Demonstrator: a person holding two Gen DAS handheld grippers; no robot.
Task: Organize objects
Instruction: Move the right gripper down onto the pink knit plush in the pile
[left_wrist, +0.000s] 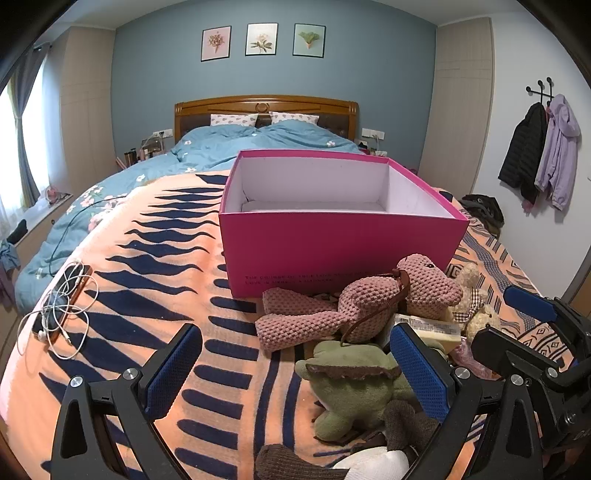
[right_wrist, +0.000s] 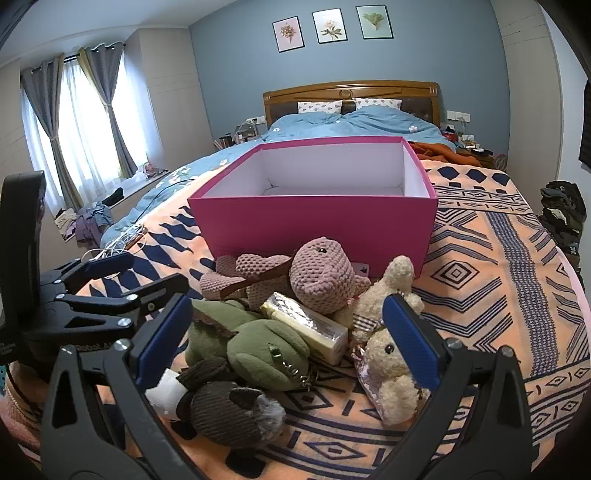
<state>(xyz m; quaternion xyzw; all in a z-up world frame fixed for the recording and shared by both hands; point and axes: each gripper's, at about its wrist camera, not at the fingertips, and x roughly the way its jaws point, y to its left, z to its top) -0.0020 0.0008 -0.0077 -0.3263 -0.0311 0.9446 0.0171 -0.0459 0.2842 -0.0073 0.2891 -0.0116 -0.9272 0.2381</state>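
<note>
both grippers (left_wrist: 295, 369) (right_wrist: 288, 343) gape wide, holding nothing.

Three framed flower pictures (left_wrist: 263, 40) hang on the blue wall above the wooden headboard (left_wrist: 266, 107). A phone (left_wrist: 62, 301) tangled in white earphones (left_wrist: 55, 317) lies on the orange blanket (left_wrist: 147, 280). Two jackets (left_wrist: 539, 147) hang from wall hooks, and grey curtains (right_wrist: 48, 125) frame the window.
</note>
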